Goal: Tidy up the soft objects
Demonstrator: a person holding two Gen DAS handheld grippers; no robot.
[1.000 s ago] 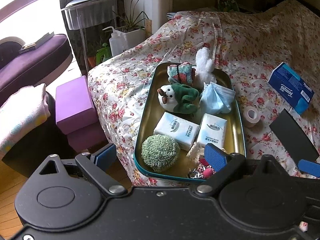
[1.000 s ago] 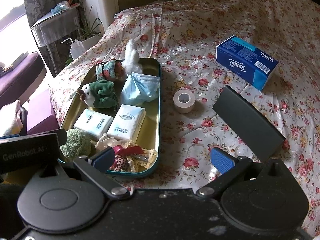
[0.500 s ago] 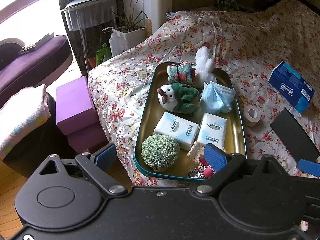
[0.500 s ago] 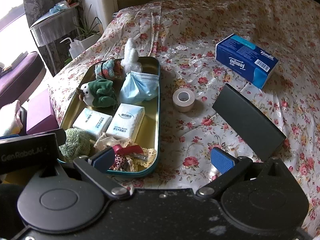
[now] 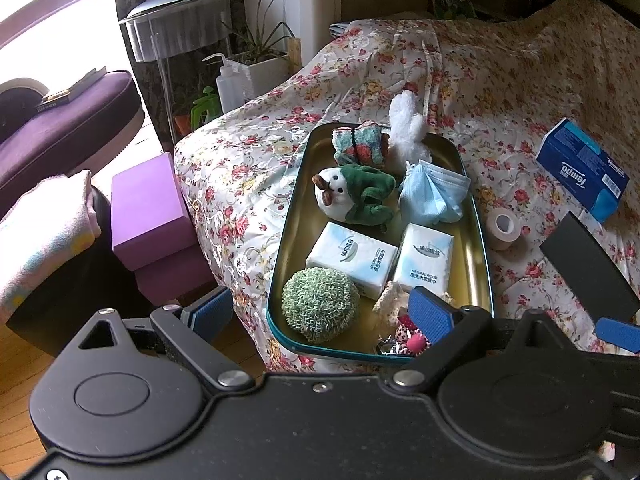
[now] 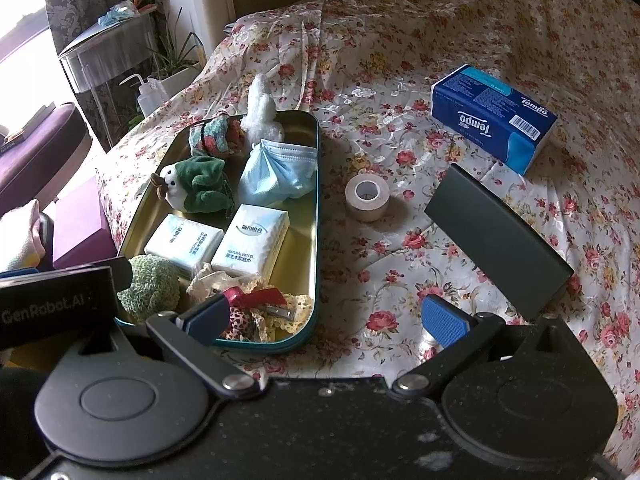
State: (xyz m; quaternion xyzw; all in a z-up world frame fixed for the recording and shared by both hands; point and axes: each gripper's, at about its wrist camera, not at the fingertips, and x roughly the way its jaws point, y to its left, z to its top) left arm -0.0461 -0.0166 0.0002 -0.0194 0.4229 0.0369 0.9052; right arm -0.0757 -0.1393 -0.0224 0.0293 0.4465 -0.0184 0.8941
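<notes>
Both claws empty, jaws spread wide: left gripper (image 5: pixel 320 312) over the near end of the gold tray (image 5: pixel 476 248), right gripper (image 6: pixel 326 320) over its near right corner. Tray holds green plush (image 5: pixel 356 194), face mask (image 5: pixel 434 192), two tissue packs (image 5: pixel 352 258). Tape roll (image 6: pixel 367 196) sits just right of the tray.

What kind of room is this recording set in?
Probably a home bedroom or living room: a floral bedspread over a bed-like surface, a purple upholstered seat, and a potted plant by the window.
</notes>
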